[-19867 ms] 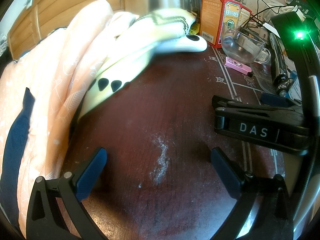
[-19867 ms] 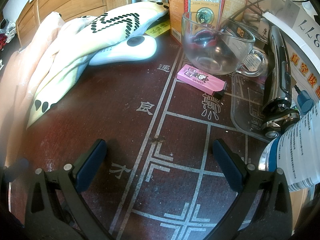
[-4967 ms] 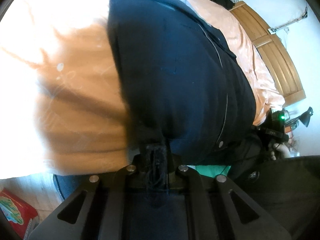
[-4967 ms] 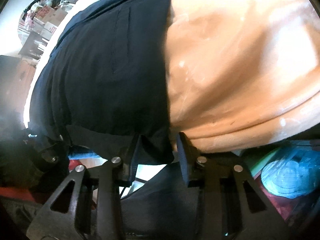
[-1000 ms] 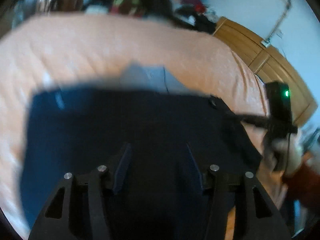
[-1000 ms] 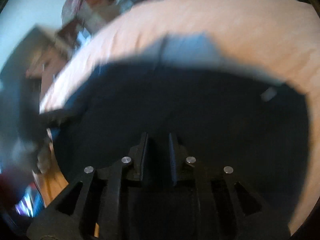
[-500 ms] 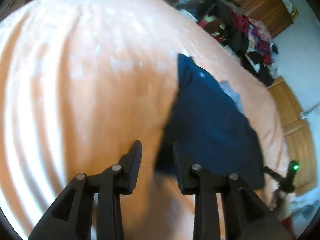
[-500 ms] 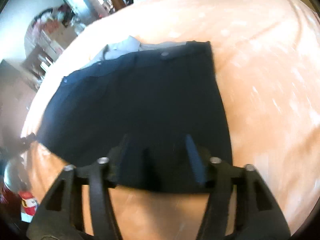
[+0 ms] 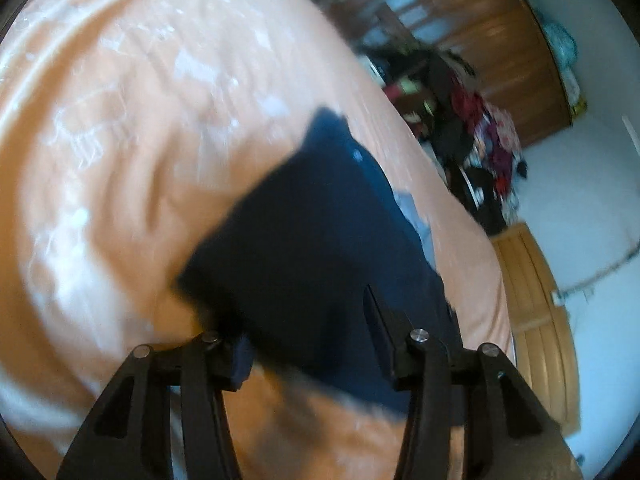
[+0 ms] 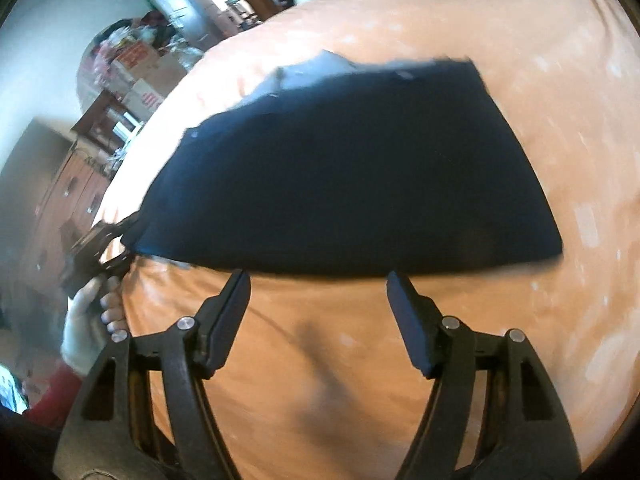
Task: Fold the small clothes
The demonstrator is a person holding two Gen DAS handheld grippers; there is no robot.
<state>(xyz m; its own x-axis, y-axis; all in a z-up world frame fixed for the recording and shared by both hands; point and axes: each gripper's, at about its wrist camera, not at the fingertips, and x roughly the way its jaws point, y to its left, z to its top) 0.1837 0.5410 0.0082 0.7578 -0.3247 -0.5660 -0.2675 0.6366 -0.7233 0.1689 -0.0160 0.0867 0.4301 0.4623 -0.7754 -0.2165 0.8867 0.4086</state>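
**Navy shorts flat on the bed**

The navy garment [image 10: 348,168] is spread on the peach bedsheet [image 10: 560,60]. Right gripper [image 10: 318,300] hangs spread wide just off its near hem, pinching nothing. Left gripper [image 9: 308,336] sits parted over the garment's corner, nothing clamped.

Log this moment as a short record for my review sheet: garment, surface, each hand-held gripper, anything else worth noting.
garment: dark navy garment lying flat, a pale lining showing at its far edge
surface: orange bedspread
right hand-held gripper: open, at the garment's near edge, holding nothing
left hand-held gripper: open, fingers either side of the garment's corner; contact unclear from blur
hand: holds the left hand-held gripper by the garment's left corner
background: piled clothes beside a wooden wardrobe
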